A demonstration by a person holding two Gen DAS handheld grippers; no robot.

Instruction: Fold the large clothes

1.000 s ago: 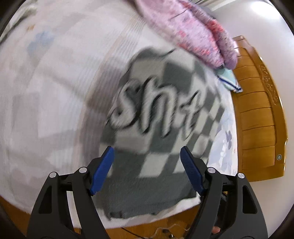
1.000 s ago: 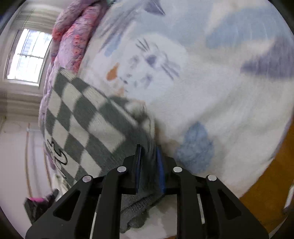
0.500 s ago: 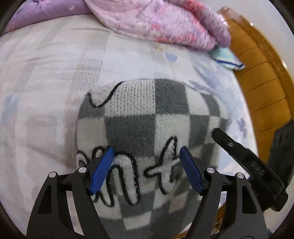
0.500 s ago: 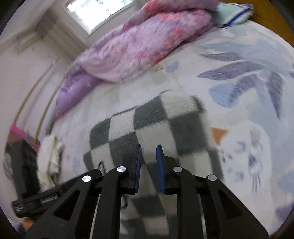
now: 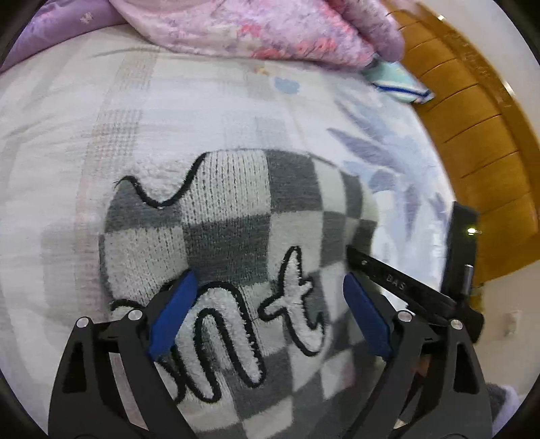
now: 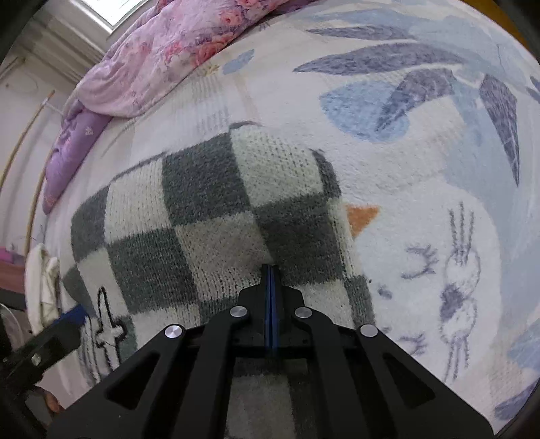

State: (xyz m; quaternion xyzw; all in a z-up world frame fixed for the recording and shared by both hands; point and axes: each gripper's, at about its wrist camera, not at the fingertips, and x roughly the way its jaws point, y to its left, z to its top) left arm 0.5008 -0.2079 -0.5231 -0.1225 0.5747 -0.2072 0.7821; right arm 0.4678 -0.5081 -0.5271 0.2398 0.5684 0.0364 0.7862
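Note:
A grey-and-white checkered knit sweater with fuzzy white lettering lies folded in a compact bundle on the bed. My left gripper hovers over its lettered near part, jaws wide and still opening, blue pads either side of the letters and not pressing on the knit. In the right wrist view my right gripper is shut, pads together with nothing between them, tips just above the sweater near its right side. Each gripper shows at the edge of the other's view.
The sheet, printed with leaves and a rabbit, spreads around the sweater. A pink floral quilt and a purple pillow lie at the far side. The wooden bed frame curves along the right, with a light blue folded cloth beside it.
The right gripper had the sweater's edge between its jaws a second ago; now it is shut with nothing in it. Both grippers swung over the folded sweater, and the left jaws widened.

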